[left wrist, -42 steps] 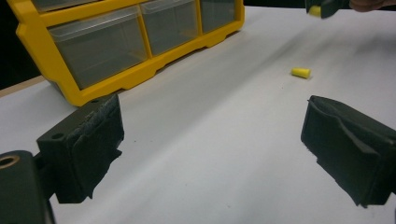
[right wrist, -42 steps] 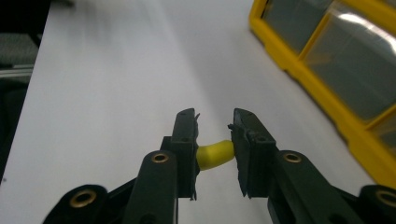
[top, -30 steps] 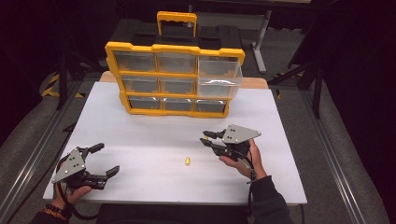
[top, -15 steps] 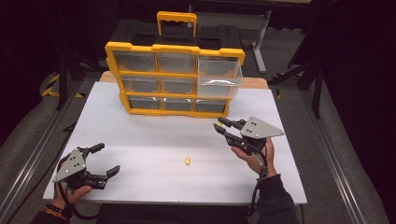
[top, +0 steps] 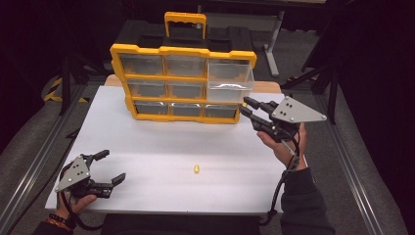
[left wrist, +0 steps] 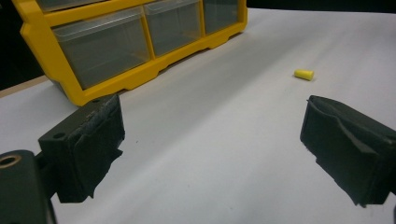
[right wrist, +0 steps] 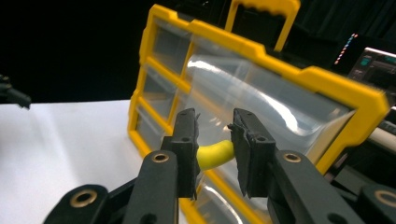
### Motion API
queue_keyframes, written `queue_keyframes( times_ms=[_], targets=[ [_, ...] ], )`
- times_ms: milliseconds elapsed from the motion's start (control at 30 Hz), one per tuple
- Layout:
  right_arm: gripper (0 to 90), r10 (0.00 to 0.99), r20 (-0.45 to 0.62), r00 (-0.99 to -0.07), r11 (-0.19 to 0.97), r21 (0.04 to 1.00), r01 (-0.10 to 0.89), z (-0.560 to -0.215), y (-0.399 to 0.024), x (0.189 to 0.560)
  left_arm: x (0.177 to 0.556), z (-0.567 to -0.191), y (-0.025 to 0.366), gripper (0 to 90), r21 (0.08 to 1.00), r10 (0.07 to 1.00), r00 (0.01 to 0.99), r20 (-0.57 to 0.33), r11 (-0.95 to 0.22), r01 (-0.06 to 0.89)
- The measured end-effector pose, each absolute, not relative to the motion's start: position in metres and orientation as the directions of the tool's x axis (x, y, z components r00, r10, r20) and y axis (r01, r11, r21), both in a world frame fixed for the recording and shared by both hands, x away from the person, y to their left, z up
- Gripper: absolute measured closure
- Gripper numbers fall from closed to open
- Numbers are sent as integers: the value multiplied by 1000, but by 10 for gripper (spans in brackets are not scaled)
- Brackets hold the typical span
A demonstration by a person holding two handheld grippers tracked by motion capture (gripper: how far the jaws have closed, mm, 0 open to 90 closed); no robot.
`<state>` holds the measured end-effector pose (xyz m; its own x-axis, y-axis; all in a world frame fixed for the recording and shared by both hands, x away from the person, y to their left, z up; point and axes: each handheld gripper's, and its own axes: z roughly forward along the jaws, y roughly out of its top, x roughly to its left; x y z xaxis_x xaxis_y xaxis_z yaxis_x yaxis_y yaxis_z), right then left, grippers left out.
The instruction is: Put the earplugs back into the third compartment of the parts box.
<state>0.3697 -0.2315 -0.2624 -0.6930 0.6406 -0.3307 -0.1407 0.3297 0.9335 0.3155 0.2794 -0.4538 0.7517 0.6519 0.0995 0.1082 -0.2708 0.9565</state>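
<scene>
At about 8 o'clock on the white table [top: 161, 147], the left gripper [top: 110, 166] rests low in the person's hand with its jaws spread wide and nothing between them. In the left gripper view a small yellow earplug [left wrist: 304, 74] lies on the table at roughly 1 o'clock from that gripper, well apart from both pads. From above, this loose piece sits near the table's centre, toward 6 o'clock.

At 12 o'clock stands the yellow drawer organizer [top: 182, 83], its clear top-right drawer [top: 230, 81] pulled partly out.

At about 3 o'clock the right gripper [top: 247, 107] is raised, tips just beside that open drawer's lower right corner. Its jaws are narrowed onto a second yellow earplug [right wrist: 215, 154] (squeezed, slightly bent), pinched crosswise between the pads [right wrist: 188, 135] in the right gripper view, with the drawer front directly behind it.
</scene>
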Motion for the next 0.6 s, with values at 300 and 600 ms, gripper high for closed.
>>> queue_keyframes(
  times_ms=[300, 600],
  targets=[
    [723, 651, -358, -669, 345, 925, -159, -225, -223, 382, 316, -455, 279, 72, 955, 649, 754, 96, -275, 115],
    [723, 684, -359, -636, 385, 917, -104, -206, -203, 414, 317, -455, 279, 70, 957, 653, 751, 92, -267, 116]
  ],
)
